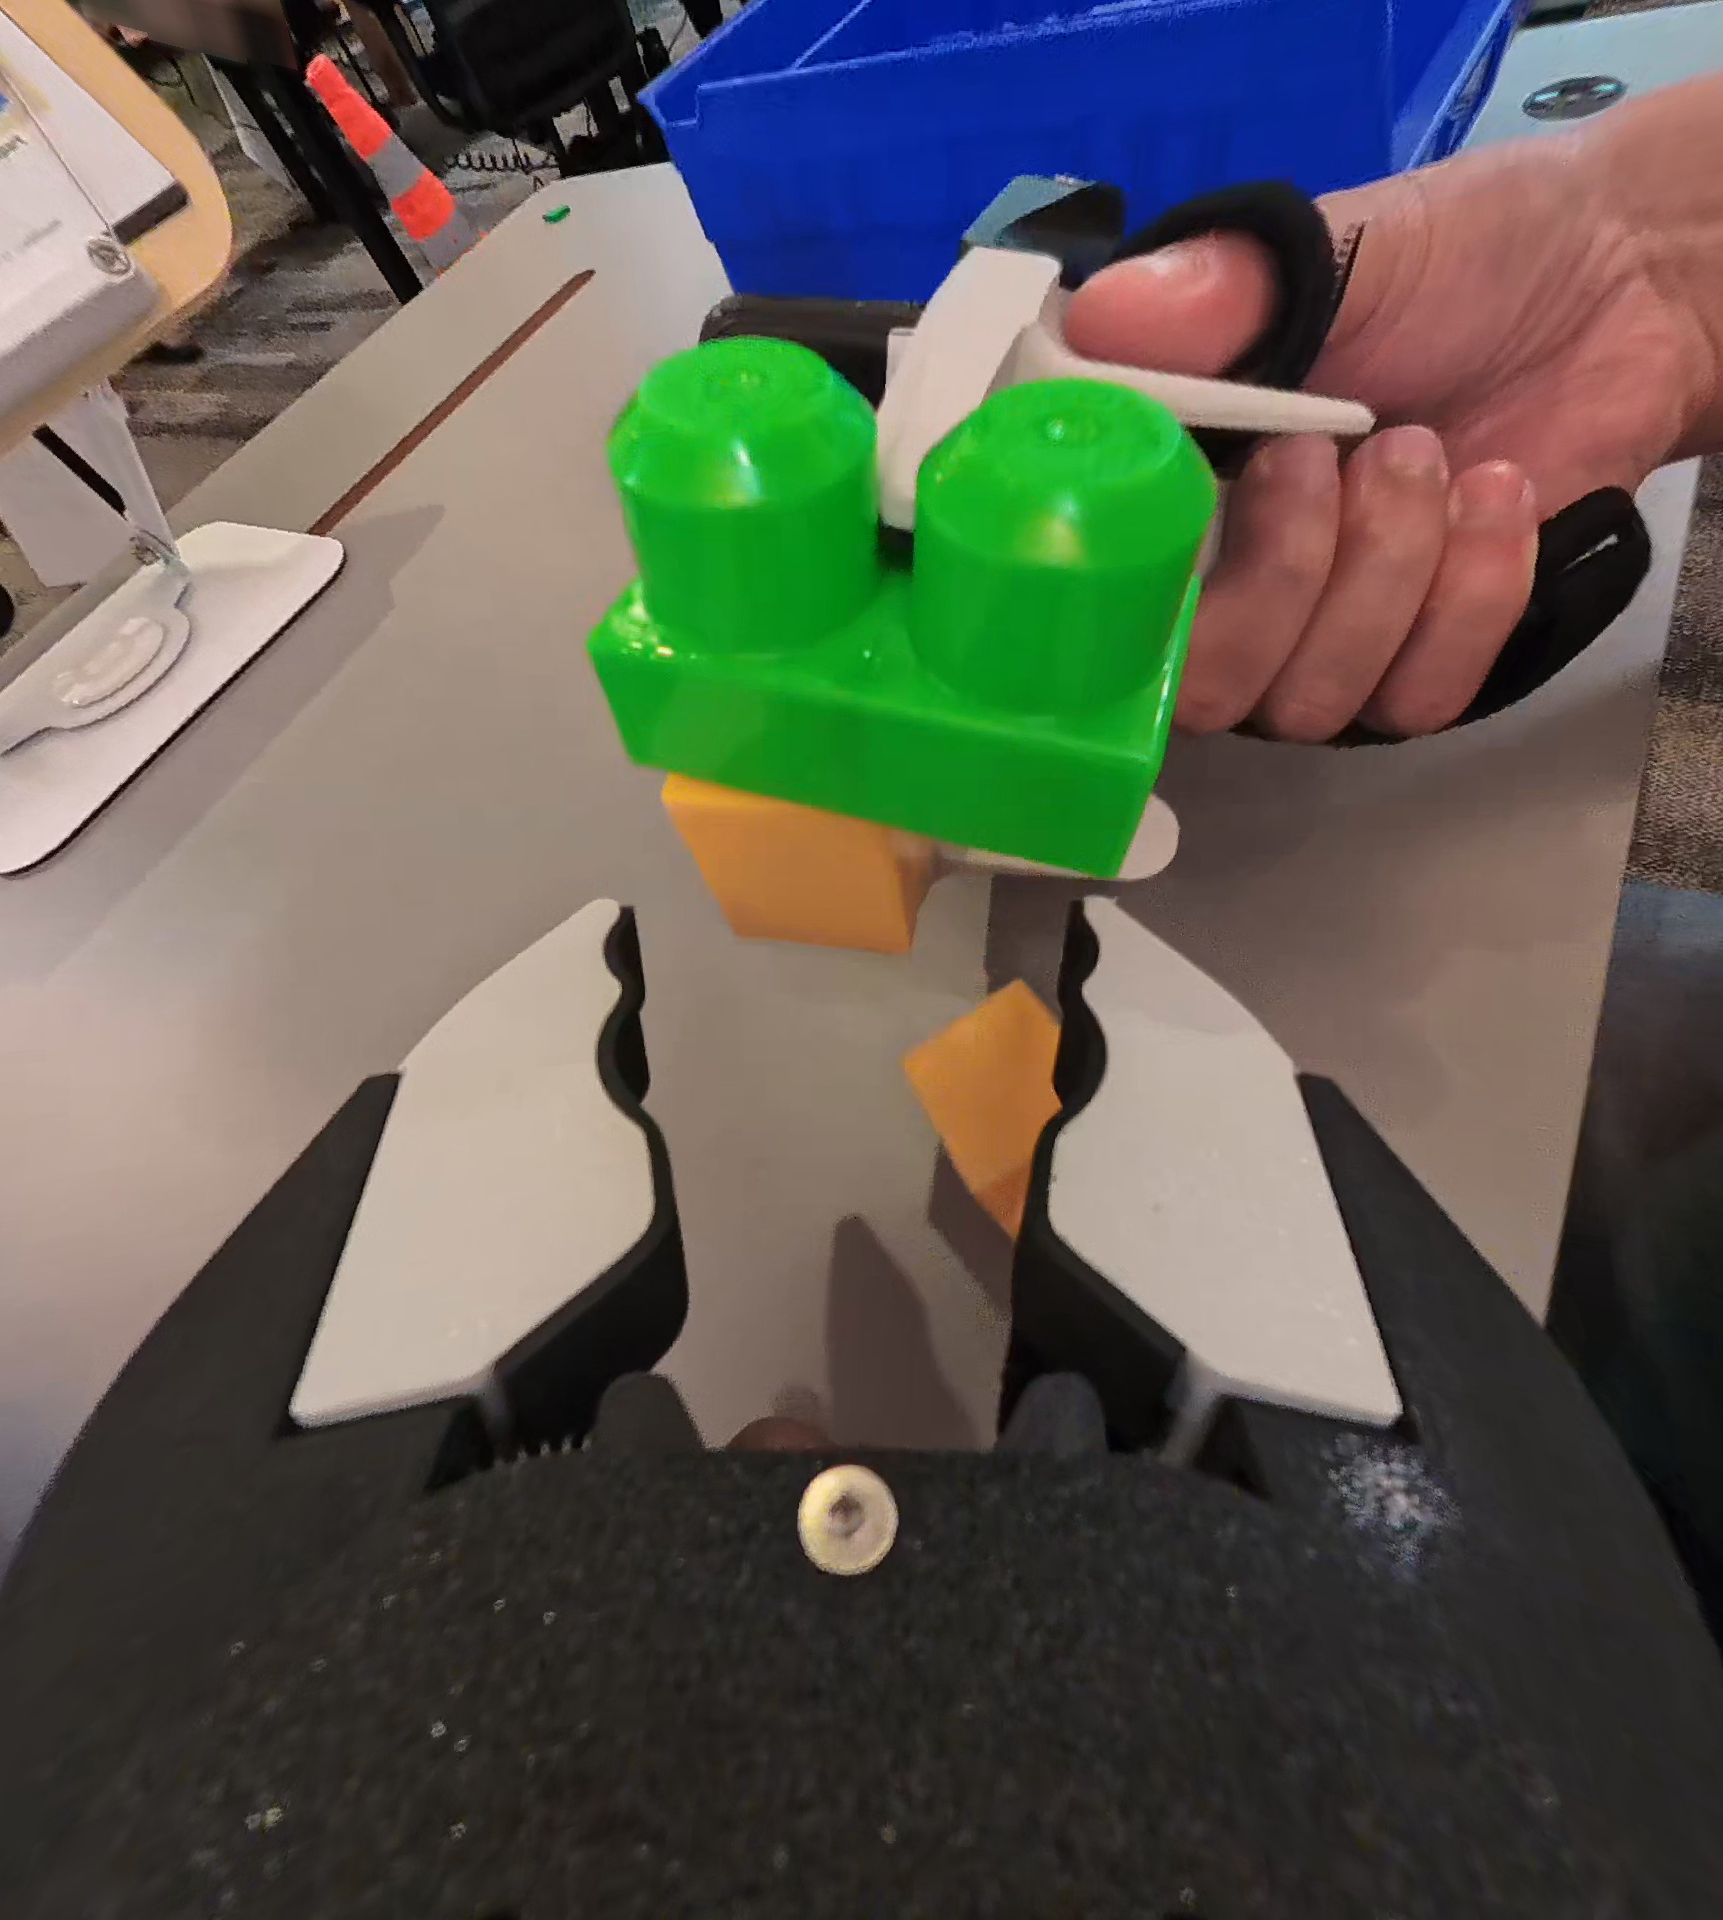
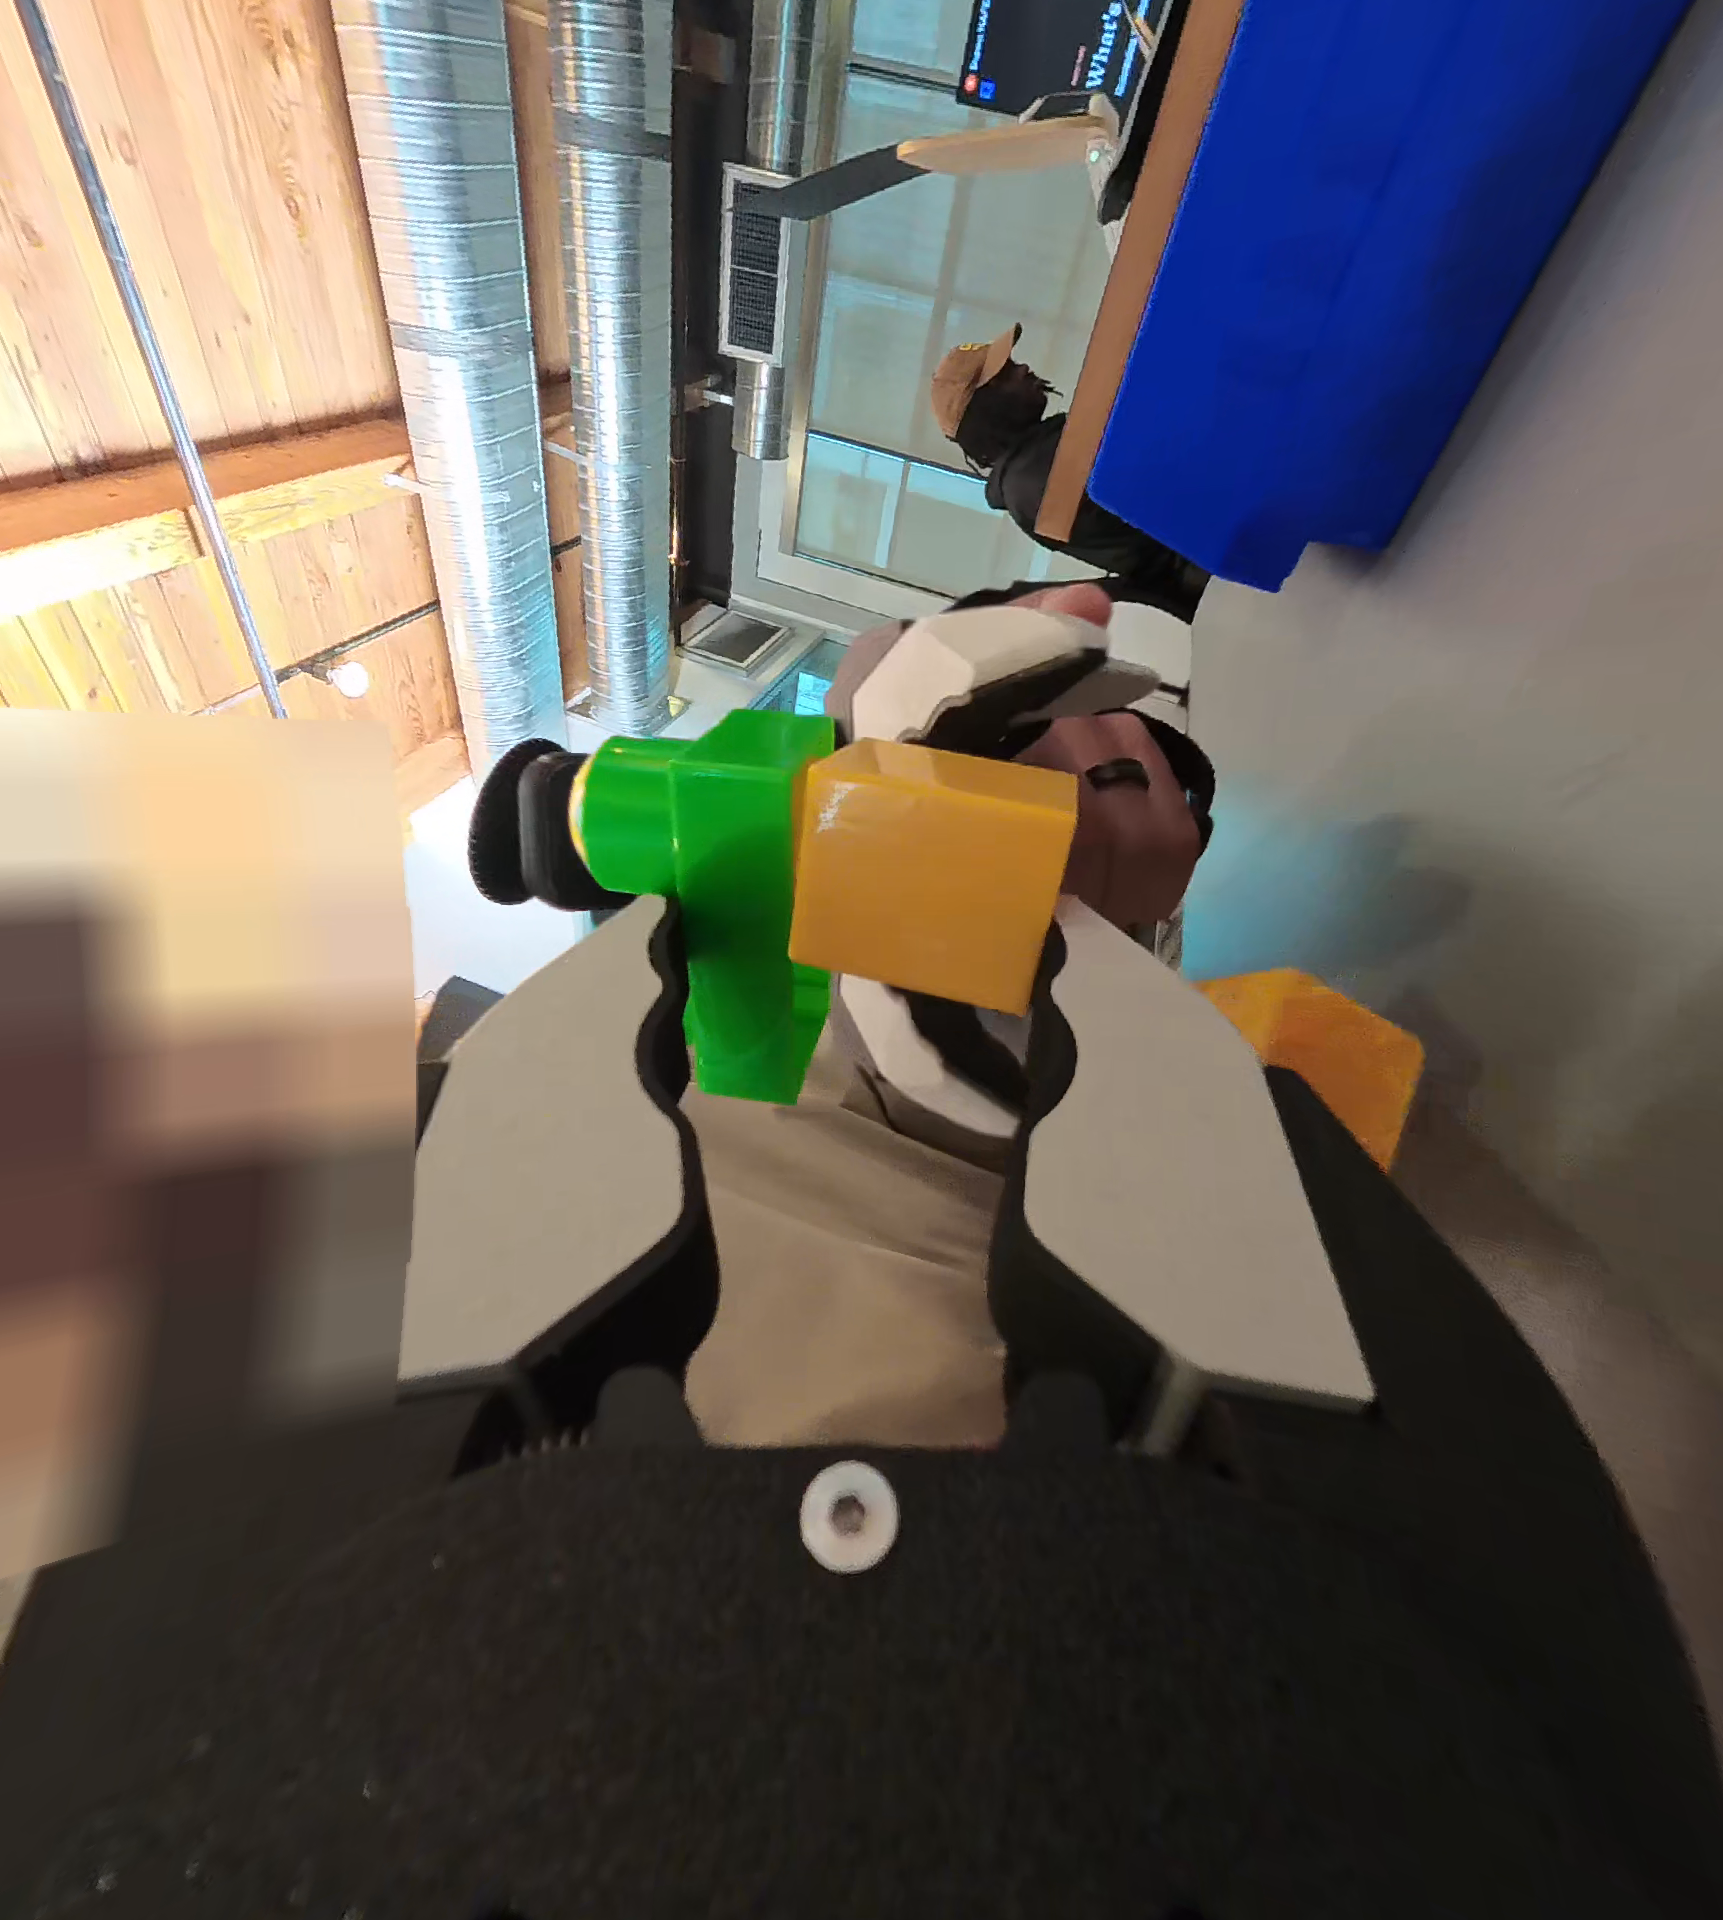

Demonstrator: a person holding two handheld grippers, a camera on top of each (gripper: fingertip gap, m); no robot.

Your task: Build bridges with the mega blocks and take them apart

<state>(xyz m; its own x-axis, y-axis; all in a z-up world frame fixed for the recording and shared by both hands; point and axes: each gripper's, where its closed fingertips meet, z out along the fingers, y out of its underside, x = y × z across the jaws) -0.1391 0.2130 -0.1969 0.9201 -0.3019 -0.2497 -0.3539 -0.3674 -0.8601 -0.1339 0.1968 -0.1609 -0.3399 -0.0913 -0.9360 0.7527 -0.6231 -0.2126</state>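
Note:
A green two-stud block [image 1: 888, 748] with a yellow block [image 1: 795, 873] stuck under its left end hangs in the air above the grey table [image 1: 317, 831]. My right gripper [image 2: 857, 940] is shut on it: one white finger [image 1: 950, 343] lies between the studs, the other sits below. The green block [image 2: 732, 831] and the yellow block [image 2: 930, 873] fill the gap in the right wrist view. My left gripper [image 1: 852, 920] is open and empty, just short of the stack. A second yellow block [image 1: 987, 1081] lies on the table by its right finger and also shows in the right wrist view [image 2: 1335, 1049].
A blue bin [image 1: 940, 125] stands at the back of the table, behind the hand [image 1: 1511, 416] that holds the right gripper. A white stand with a flat base [image 1: 109, 665] is at the left. An orange cone [image 1: 389, 156] is on the floor beyond. A person [image 2: 1044, 457] is far off.

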